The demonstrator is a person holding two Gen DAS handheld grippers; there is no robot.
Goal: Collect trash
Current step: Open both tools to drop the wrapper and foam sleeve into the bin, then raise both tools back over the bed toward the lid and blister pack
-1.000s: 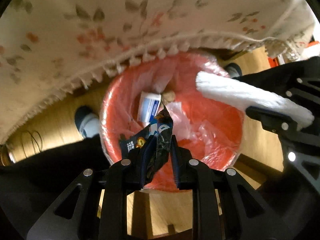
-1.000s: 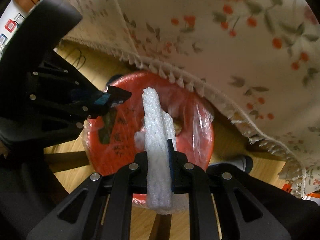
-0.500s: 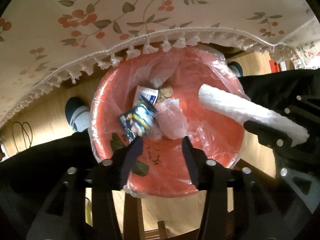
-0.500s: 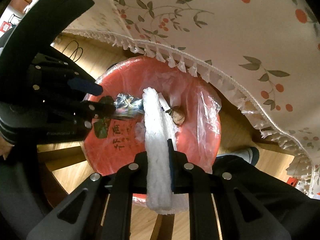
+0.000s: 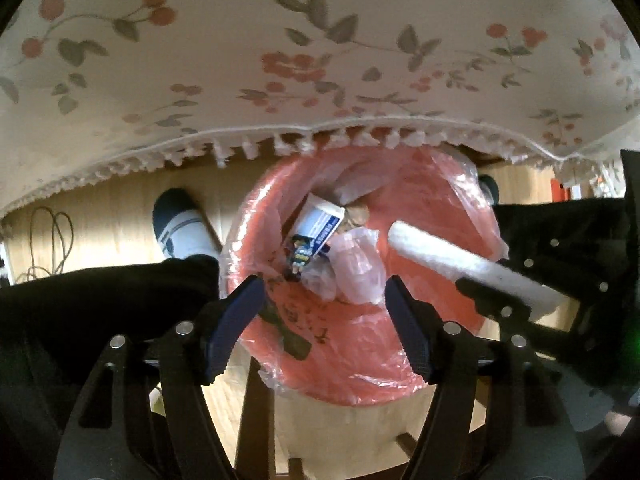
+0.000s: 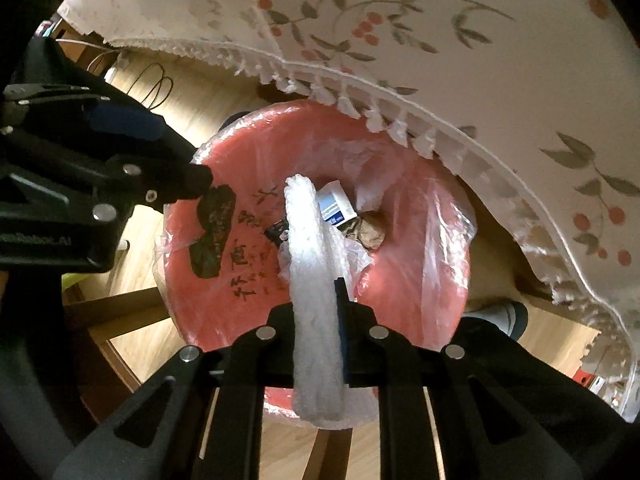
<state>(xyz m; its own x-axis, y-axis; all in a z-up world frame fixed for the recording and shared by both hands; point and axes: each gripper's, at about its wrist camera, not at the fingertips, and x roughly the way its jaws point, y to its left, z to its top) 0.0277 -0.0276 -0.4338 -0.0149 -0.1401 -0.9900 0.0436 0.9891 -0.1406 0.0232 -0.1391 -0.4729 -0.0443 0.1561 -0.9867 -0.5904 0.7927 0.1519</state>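
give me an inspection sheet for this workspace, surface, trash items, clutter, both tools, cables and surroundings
Surface: wooden floor; flowered tablecloth with fringe overhangs the bin.
Job's things: red bin with clear liner, holding a blue-white box, a dark wrapper and crumpled plastic; white foam strip above it.
Clutter: nothing seen.
Tools: left tool open, empty, jaws just opened; right tool shut on the foam strip.
Cables: looped wire on the floor.
Surroundings: person's socked foot, dark trousers.

Light wooden plank floor (image 5: pixel 116 208) below. On it: round red plastic bin (image 5: pixel 432 208) lined with clear film, coiled thin dark cable (image 5: pixel 52 236), socked foot (image 5: pixel 180 228). Bin partly under fringed floral tablecloth (image 5: pixel 280 60).
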